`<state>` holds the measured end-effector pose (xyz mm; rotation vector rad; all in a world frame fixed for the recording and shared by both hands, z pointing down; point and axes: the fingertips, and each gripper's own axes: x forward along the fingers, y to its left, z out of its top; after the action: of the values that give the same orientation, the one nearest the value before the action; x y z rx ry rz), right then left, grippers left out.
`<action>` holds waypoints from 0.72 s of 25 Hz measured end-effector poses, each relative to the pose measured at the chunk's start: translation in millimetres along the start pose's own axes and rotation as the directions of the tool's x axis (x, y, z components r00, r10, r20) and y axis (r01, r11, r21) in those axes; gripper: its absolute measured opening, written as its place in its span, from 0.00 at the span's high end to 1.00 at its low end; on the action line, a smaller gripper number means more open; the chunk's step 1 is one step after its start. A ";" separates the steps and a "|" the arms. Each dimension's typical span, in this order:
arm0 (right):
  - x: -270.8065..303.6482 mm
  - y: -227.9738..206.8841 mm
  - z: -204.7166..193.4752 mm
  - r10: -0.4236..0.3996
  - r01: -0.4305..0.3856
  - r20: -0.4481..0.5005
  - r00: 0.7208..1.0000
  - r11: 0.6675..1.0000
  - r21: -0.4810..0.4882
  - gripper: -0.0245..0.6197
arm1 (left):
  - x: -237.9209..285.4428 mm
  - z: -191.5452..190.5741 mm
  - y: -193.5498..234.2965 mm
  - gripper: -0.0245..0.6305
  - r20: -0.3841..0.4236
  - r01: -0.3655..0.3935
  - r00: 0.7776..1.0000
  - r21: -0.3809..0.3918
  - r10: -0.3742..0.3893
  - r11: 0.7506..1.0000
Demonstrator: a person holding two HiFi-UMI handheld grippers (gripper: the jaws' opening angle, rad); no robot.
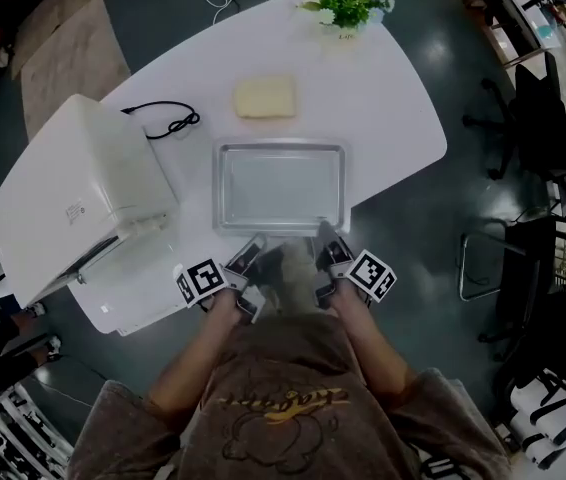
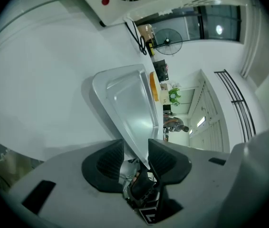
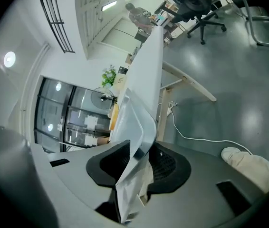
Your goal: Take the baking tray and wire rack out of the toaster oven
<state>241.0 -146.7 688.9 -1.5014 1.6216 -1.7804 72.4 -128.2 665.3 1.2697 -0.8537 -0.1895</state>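
Note:
The silver baking tray (image 1: 280, 188) lies flat and empty on the white table (image 1: 393, 98), in front of me. Both grippers are at its near rim. In the left gripper view the tray (image 2: 129, 103) has its rim between the jaws of my left gripper (image 1: 255, 260) (image 2: 135, 156), and a gap shows beside one pad. My right gripper (image 1: 328, 251) (image 3: 139, 158) is shut on the tray's rim (image 3: 134, 122) near its corner. The white toaster oven (image 1: 83, 193) stands to the left with its glass door (image 1: 128, 303) folded down. No wire rack shows in any view.
A yellow sponge-like block (image 1: 265, 97) lies beyond the tray. The oven's black cable (image 1: 168, 120) is coiled next to it. A potted plant (image 1: 346, 3) stands at the table's far end. Office chairs (image 1: 533, 108) stand on the floor at the right.

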 end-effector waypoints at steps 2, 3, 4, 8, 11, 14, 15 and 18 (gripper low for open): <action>-1.7 0.1 -1.1 0.003 -0.003 -0.014 1.000 1.000 -0.015 0.74 | -1.0 -0.6 -2.2 0.75 -0.001 0.005 1.000 0.008 -0.005 1.000; -3.7 -0.4 -2.7 0.002 -0.002 -0.026 1.000 1.000 -0.020 0.73 | -1.3 -0.8 -3.7 0.75 -0.001 0.007 1.000 0.015 -0.007 1.000; -6.3 -1.1 -4.9 0.000 -0.001 -0.038 0.999 1.000 -0.026 0.71 | -1.6 -0.6 -5.4 0.75 -0.002 0.009 1.000 0.023 -0.009 1.000; -20.3 -1.1 -12.1 -0.011 0.007 -0.074 0.997 0.998 -0.066 0.71 | -2.0 1.8 -16.3 0.75 -0.008 0.031 1.000 0.068 -0.030 0.997; -32.8 10.7 -11.2 -0.010 0.000 -0.082 0.997 0.992 -0.126 0.71 | -2.0 5.2 -34.0 0.75 -0.008 0.064 0.998 0.112 -0.063 0.992; -42.6 38.0 -2.8 0.021 -0.035 -0.072 0.997 0.980 -0.198 0.71 | -4.2 12.9 -64.5 0.75 -0.003 0.115 0.993 0.182 -0.116 0.977; -44.5 50.8 1.2 0.040 -0.054 -0.065 0.997 0.973 -0.224 0.71 | -6.1 16.3 -77.0 0.75 0.000 0.134 0.991 0.213 -0.137 0.968; -46.3 96.7 11.9 0.117 -0.129 -0.056 0.992 0.938 -0.321 0.71 | -16.2 27.2 -117.3 0.75 0.015 0.189 0.979 0.326 -0.205 0.926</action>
<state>230.6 -147.8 581.6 -1.4647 2.0588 -1.5387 81.1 -178.0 554.8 1.6676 -0.8200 -0.2490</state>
